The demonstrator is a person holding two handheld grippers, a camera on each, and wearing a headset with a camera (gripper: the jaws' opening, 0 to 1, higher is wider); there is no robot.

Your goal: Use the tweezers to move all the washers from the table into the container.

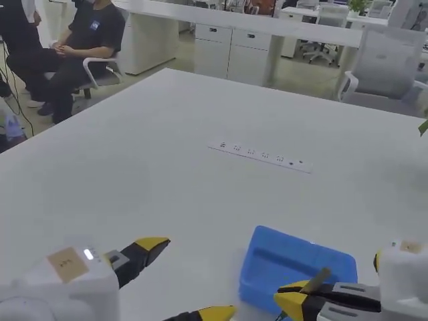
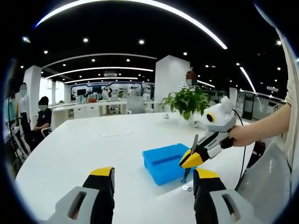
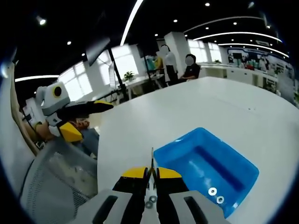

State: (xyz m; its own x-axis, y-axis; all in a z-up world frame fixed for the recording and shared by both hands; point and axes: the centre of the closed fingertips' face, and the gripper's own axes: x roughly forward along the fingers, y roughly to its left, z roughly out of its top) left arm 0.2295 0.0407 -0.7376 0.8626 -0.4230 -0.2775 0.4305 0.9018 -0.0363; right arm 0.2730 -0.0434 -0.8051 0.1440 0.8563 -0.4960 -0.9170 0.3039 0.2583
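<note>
Two small silver washers [image 3: 212, 191] lay in the shallow blue plastic container [image 3: 205, 161], while at least two loose washers [image 2: 187, 188] sat on the white table [image 1: 167, 147] just beside it. Your right gripper [image 3: 152, 171], jaws pressed on the slim metal tweezers [image 3: 152, 158], aimed the tips down at them; your left gripper [image 1: 195, 276] hung spread, holding nothing. The step seemingly called for pinching one washer's rim gently, then lifting clear of the container wall.

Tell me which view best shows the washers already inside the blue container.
The right gripper view: it looks down into the container, where two washers lie on its floor. In the head view its inside is too blurred to tell; the left gripper view catches its outer wall.
</note>
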